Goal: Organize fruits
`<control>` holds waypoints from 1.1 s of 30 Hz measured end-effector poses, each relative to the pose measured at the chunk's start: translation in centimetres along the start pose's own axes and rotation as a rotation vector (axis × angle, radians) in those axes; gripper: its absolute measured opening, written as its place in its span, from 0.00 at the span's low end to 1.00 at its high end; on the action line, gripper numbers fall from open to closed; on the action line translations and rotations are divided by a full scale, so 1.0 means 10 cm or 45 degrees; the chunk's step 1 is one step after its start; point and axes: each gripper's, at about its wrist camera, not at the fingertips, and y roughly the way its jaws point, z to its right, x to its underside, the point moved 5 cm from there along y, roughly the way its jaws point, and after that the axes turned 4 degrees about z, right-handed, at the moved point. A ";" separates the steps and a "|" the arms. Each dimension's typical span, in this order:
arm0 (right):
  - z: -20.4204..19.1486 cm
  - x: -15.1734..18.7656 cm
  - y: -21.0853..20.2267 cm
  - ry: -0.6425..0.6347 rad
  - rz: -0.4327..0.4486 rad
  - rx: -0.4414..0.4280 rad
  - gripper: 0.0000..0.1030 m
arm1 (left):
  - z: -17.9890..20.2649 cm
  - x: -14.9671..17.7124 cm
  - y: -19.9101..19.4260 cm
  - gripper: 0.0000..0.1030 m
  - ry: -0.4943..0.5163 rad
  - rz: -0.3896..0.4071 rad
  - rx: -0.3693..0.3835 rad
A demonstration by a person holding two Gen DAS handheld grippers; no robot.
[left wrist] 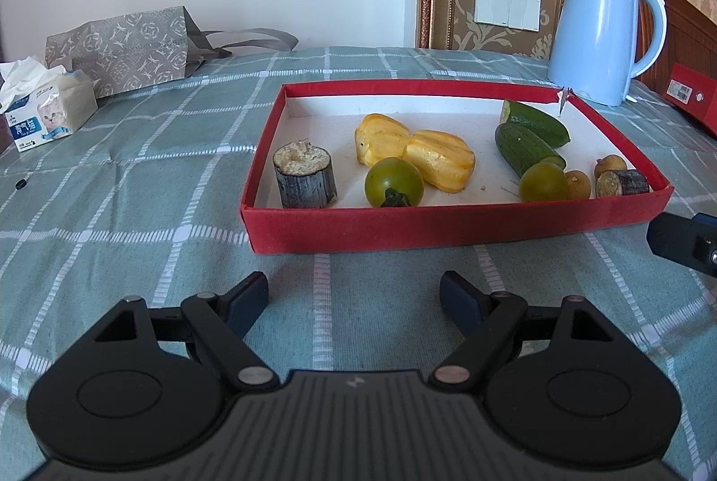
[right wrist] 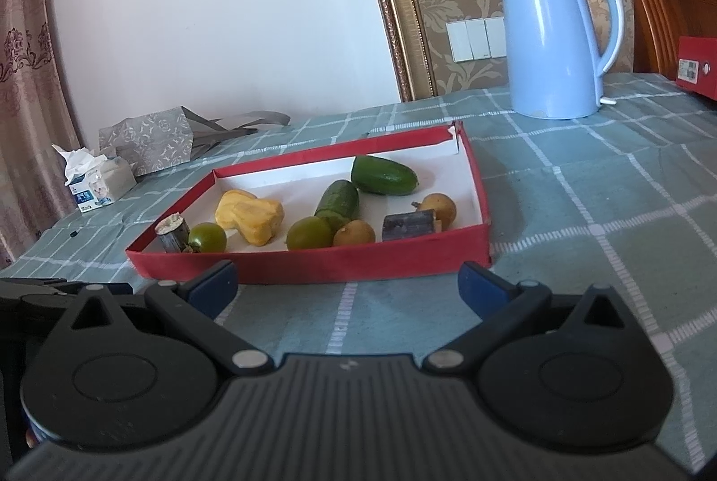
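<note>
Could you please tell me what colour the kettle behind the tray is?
The kettle is light blue with white trim, clearest in the right wrist view.

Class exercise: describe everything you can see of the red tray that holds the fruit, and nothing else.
The red tray is a shallow rectangular box lid, seemingly card covered in red, with a white inside. It lies flat and open on the checked tablecloth, in front of the blue kettle. One far corner is torn open. Inside lie cut fruit pieces, some touching its near wall. Neither claw touches it.
</note>
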 end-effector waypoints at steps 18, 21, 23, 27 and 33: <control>0.03 0.00 0.01 0.023 0.001 -0.004 1.00 | 0.01 0.00 0.00 0.82 0.000 0.000 0.001; 0.03 0.00 0.01 0.023 0.001 -0.004 1.00 | 0.00 0.00 0.00 0.82 0.000 0.000 0.001; 0.04 0.00 0.01 0.023 0.000 -0.004 1.00 | 0.01 0.00 0.00 0.82 0.000 0.000 0.001; 0.03 0.00 0.00 0.020 0.001 -0.004 1.00 | 0.00 0.00 0.00 0.82 0.001 0.001 0.001; 0.03 0.00 0.00 0.018 0.003 -0.002 1.00 | 0.00 0.00 0.00 0.82 0.004 0.001 0.001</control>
